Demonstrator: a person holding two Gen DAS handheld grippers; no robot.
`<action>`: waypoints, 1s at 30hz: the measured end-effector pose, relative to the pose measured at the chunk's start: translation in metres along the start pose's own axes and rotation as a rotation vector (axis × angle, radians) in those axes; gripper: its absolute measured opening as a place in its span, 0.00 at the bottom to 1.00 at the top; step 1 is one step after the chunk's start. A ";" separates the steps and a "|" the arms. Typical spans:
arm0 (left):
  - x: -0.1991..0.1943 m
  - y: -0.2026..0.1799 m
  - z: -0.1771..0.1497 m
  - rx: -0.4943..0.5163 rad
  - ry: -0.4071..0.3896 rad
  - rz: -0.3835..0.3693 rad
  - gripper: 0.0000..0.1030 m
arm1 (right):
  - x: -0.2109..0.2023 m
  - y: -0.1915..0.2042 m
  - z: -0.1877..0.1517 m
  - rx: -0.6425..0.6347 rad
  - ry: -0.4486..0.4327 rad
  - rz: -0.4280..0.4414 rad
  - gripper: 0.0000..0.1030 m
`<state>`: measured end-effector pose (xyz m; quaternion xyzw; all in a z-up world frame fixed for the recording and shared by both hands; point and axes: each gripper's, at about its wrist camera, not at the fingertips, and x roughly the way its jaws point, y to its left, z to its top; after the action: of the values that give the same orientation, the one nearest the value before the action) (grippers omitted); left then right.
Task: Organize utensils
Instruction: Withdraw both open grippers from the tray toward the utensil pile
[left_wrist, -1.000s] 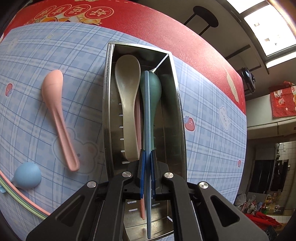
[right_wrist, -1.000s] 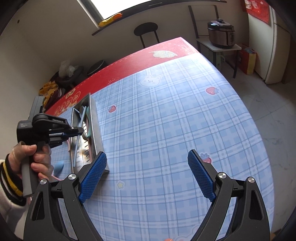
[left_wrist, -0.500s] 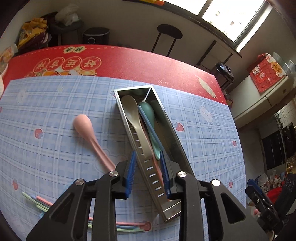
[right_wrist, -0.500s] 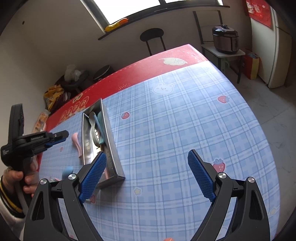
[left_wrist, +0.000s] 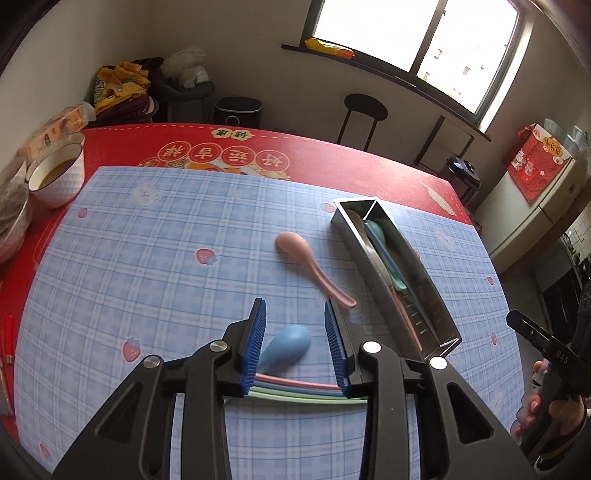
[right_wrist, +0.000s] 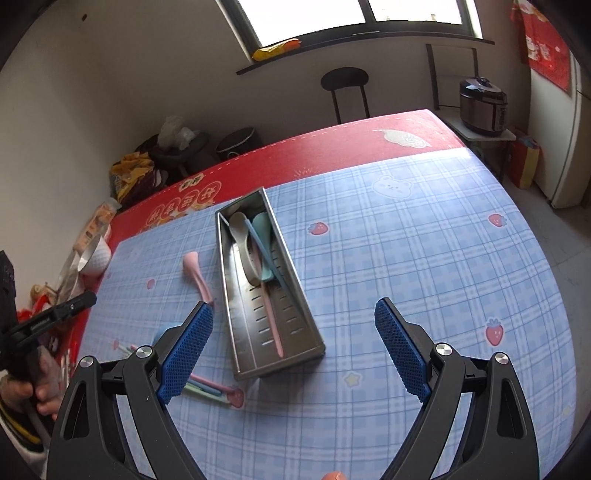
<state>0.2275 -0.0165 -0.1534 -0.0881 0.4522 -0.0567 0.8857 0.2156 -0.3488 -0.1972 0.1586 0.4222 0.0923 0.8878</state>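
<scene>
Spoons are the job here, and some already lie in the metal tray (right_wrist: 258, 317): a cream spoon (right_wrist: 242, 236), a teal spoon (right_wrist: 264, 230) and a long pink stick (right_wrist: 271, 317). They lie the long way, because the tray is long and thin. A pink spoon (left_wrist: 308, 258) waits on the cloth just beside the tray. A blue spoon (left_wrist: 286, 347) lies near it, next to some thin sticks (left_wrist: 299, 391). The left gripper (left_wrist: 295, 343) hangs above the blue spoon with its jaws opening and nothing pinched, so I think it wants that spoon next. The right gripper (right_wrist: 291, 350) is spread wide and holds nothing; the tray sits past it. The table (right_wrist: 406, 240) has a blue checked cloth with bears and strawberries and a red edge. A white bowl (left_wrist: 55, 173) sits in the corner. A black stool (right_wrist: 345, 79) stands under a bright window.
</scene>
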 end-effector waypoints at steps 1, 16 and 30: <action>-0.003 0.009 -0.003 -0.012 0.004 0.012 0.31 | 0.004 0.006 -0.002 -0.005 0.013 0.008 0.84; 0.007 0.071 -0.060 -0.054 0.141 0.035 0.31 | 0.025 0.070 -0.022 -0.100 0.086 0.074 0.83; 0.001 0.086 -0.061 -0.020 0.079 0.006 0.31 | 0.064 0.120 -0.032 -0.333 0.199 0.049 0.71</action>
<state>0.1803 0.0610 -0.2068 -0.0936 0.4875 -0.0530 0.8665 0.2274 -0.2112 -0.2187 0.0097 0.4826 0.1975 0.8532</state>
